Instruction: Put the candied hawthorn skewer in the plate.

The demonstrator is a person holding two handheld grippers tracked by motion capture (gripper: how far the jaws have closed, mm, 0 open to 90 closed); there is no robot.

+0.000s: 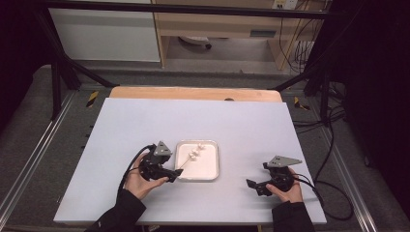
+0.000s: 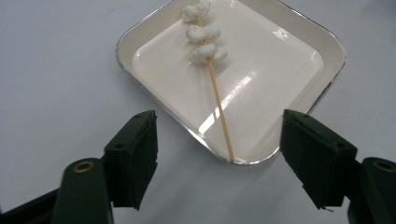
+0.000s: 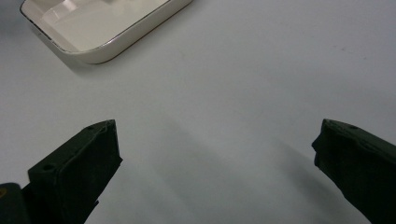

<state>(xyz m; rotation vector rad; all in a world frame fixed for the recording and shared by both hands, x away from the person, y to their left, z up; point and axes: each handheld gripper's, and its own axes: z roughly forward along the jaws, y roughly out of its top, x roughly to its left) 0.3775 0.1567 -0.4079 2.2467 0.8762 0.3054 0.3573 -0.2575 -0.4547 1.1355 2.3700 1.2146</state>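
Concerning the wooden skewer (image 2: 217, 93): lies slantwise inside the shallow white tray (image 2: 125, 60), with three white lumps (image 2: 203, 32) threaded on the far end and the bare near end resting on the metal-edged rim, at the corner nearest the left gripper (image 2: 218, 119). Cannot tell what food the lumps are.

Just before that corner, hovering low: the left gripper, fingers (image 2: 135, 149) spread wide and holding nothing, one on each side of the bare end but not touching it. Well apart to the right, over the bare table (image 3: 233, 70) and near the person's edge: the right gripper (image 3: 218, 126), fingers also wide open and empty, aimed toward the tray.

Probably about to pinch the bare end. Several risks from here:

- Closing too low or too far forward would strike the rim instead of the stick, and push or tip the light tray, held down by nothing.
- Closing off-centre on so thin and round a stick could make it roll or slip out between the fingers.
- Gripping only at the very tip and lifting would leave the loaded end heavy, so may droop, swing or shed a lump.
- Squeezing hard with a sideways twist might snap it.

Safer to bring the right gripper to the tray first, for steadying.
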